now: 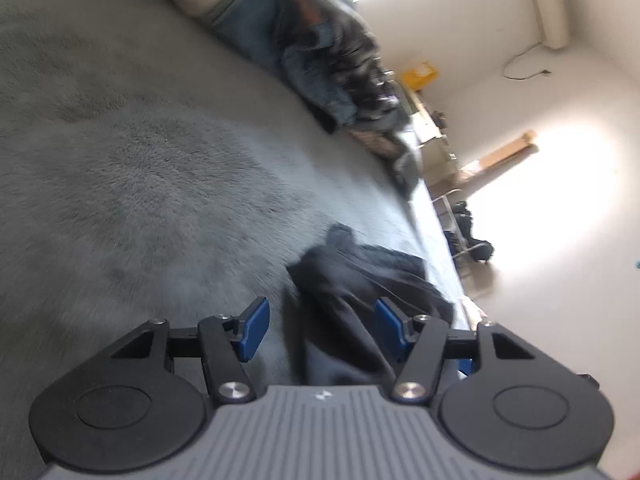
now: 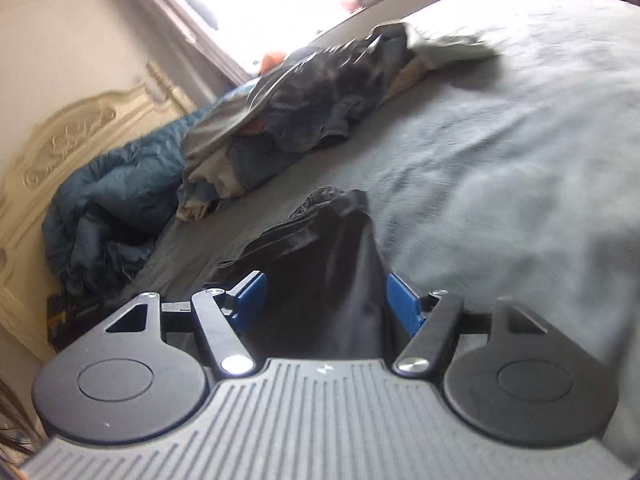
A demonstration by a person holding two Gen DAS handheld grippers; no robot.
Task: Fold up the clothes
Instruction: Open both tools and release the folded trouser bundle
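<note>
Lying bunched lengthwise between both spread-apart hand-held grippers (image 1: 320, 330) (image 2: 325, 300), dark garment (image 2: 320, 264).

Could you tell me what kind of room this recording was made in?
Most likely a bedroom: a wide bed under a grey blanket, a carved cream headboard, and a pile of unfolded clothes on the bed.

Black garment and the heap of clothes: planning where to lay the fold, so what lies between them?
Only bare grey fuzzy blanket separates the black garment from the heap of clothes, clearest in the right wrist view.
</note>
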